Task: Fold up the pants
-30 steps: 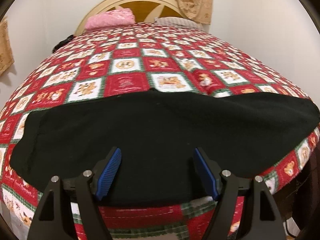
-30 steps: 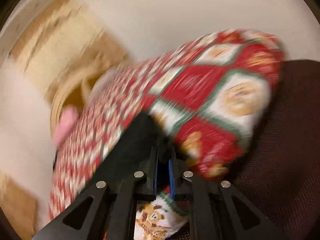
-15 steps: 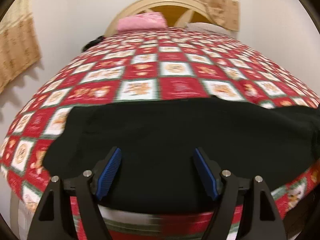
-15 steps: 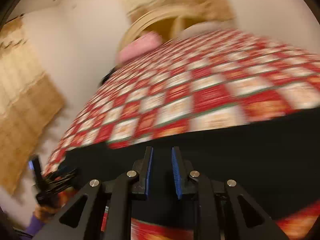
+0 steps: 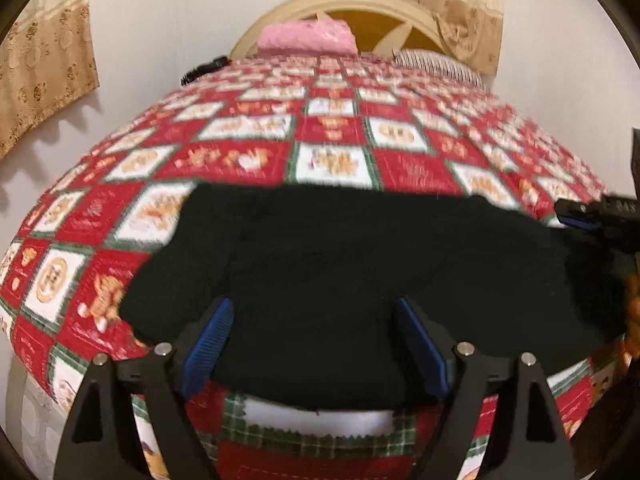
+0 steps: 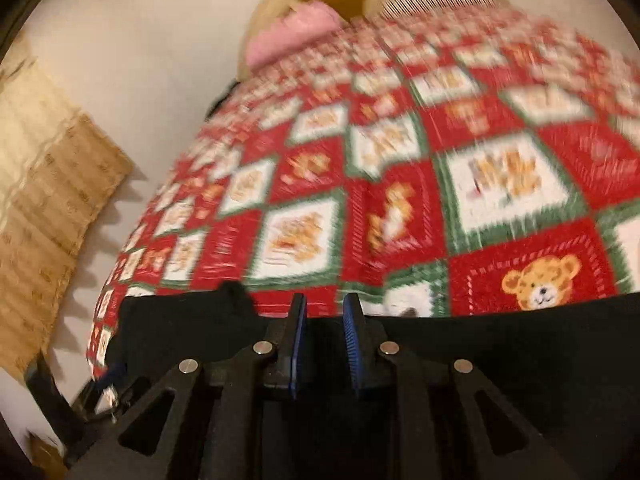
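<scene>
The left tool (image 5: 314, 344) stands spread wide over the near part of the pants (image 5: 360, 264), its blue pads (image 5: 210, 344) clear of the cloth with nothing pinched; its jaws have just been opening further. The right tool (image 6: 324, 344) has its pads (image 6: 353, 344) drawn close with a narrow gap between them. They hang above the far edge of the pants (image 6: 500, 336), and no cloth is seen in the gap.

The left wrist view alone takes in the whole width of the garment and catches the right tool (image 5: 592, 216) at the picture's right edge, over the pants' far corner. The right wrist view alone shows part of the left tool (image 6: 100, 384) low at its left edge, blurred.

The pants are a flat, dark, nearly black slab lying crosswise at the foot of the bed, on the red, white and green bear-patterned quilt (image 5: 332, 132), near edge at the mattress edge. Beyond lie a pink pillow (image 5: 306, 36), a curved headboard (image 5: 360, 4) and beige curtains (image 5: 44, 56).
</scene>
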Action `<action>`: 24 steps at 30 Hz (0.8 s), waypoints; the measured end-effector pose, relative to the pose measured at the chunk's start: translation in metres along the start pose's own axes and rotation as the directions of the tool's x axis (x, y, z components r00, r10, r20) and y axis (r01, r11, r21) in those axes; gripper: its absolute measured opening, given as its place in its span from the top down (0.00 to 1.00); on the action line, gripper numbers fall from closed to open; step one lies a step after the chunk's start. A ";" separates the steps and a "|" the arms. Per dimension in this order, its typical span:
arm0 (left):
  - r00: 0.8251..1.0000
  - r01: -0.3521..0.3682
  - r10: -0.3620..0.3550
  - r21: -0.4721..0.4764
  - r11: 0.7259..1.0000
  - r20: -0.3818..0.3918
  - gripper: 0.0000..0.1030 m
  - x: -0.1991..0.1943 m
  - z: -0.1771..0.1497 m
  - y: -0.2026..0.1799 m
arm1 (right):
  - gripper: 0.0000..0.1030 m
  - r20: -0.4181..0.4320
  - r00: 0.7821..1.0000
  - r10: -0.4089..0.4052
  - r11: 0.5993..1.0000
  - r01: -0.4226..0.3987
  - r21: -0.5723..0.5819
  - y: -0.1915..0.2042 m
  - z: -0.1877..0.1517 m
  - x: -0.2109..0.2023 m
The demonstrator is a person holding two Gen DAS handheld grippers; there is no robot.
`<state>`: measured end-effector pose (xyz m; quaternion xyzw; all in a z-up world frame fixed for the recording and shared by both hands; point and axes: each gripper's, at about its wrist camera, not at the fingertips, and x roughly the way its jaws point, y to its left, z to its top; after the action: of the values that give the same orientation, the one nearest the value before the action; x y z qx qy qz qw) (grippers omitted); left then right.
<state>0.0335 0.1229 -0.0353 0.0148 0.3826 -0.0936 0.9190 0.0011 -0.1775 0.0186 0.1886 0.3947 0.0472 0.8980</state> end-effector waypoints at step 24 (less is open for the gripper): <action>0.998 -0.055 0.055 -0.029 0.998 0.006 0.09 0.007 0.004 -0.007 | 0.41 0.419 0.776 -0.471 0.874 0.344 0.343 -0.154 -0.014 -0.237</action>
<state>0.0402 0.1148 -0.0375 0.0117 0.3805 -0.0628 0.9226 -0.1813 -0.3709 0.1161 0.2140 0.1881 -0.2488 0.9257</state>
